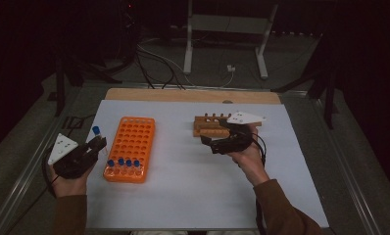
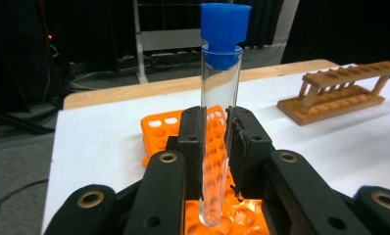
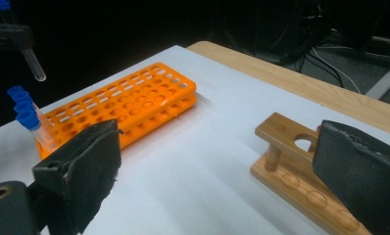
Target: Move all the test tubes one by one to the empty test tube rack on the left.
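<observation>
Holding a capped test tube point(image 2: 220, 122) upright in my left gripper point(image 1: 96, 146), I am clenching its glass body between both pads while the blue cap point(image 2: 224, 32) is standing well above the jaws. In the high view the tube is hanging just left of the orange rack point(image 1: 129, 148), off its near left corner, not yet over any hole. Four blue-capped tubes point(image 1: 123, 163) are already sitting in the rack's front row, so I am judging the step in hand to be seating this one beside them or in the row behind.

To do it well, I am keeping the tube vertical and steering its rounded bottom over an empty hole before lowering, since a tilted tube would catch on the grid. I am planning to come in from above rather than sideways, so that I am not knocking the caps already standing there. I should let go only once the bottom is resting in the lower tier.

My right gripper point(image 1: 221, 142) is standing released, its jaws wide apart with nothing between them, hovering just beside the wooden rack point(image 3: 301, 181) on the white sheet point(image 1: 193, 166); it is staying clear of my left hand's path.
</observation>
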The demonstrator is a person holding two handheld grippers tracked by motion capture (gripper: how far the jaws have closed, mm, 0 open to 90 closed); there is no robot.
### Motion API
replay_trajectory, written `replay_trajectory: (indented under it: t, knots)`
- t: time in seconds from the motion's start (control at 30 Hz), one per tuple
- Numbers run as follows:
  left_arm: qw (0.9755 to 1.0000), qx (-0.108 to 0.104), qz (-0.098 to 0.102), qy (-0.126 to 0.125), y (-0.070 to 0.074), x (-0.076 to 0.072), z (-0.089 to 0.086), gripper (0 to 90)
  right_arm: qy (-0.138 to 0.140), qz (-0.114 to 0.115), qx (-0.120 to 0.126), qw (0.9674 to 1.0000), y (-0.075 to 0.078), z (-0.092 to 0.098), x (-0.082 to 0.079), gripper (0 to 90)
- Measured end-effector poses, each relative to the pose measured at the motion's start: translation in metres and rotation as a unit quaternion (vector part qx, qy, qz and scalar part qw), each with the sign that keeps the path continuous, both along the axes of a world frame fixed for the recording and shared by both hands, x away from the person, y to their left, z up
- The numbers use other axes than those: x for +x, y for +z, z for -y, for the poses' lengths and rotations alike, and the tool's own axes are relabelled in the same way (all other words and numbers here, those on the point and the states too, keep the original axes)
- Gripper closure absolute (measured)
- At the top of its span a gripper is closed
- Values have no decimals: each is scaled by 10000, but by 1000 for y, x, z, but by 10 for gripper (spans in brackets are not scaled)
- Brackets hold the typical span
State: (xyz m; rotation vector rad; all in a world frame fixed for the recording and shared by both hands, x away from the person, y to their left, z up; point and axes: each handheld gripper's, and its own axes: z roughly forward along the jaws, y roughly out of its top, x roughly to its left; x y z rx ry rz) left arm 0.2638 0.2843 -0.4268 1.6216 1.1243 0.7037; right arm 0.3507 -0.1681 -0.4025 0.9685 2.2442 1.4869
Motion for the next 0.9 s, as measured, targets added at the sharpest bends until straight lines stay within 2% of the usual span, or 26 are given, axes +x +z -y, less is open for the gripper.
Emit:
replay_trajectory:
  t: [0.23, 0.5, 0.57, 0.8, 0.9]
  knots:
    - [9996, 175, -191, -121, -18, -5, 3, 777, -24, 11, 53, 10000, -2, 9, -5, 45]
    - [9992, 148, -337, -162, -36, -8, 3, 777, -105, -9, 112, 9999, -6, 21, -8, 45]
    - [9991, 82, -378, -177, -40, -10, 2, 777, -118, -18, 128, 9998, -6, 24, -8, 45]
    - [9985, 169, -465, -241, -47, -15, 2, 777, -133, -18, 190, 9997, -8, 26, -9, 45]
    - [9978, 231, -570, -234, -53, -17, 2, 777, -113, -21, 209, 9997, -8, 26, -10, 46]
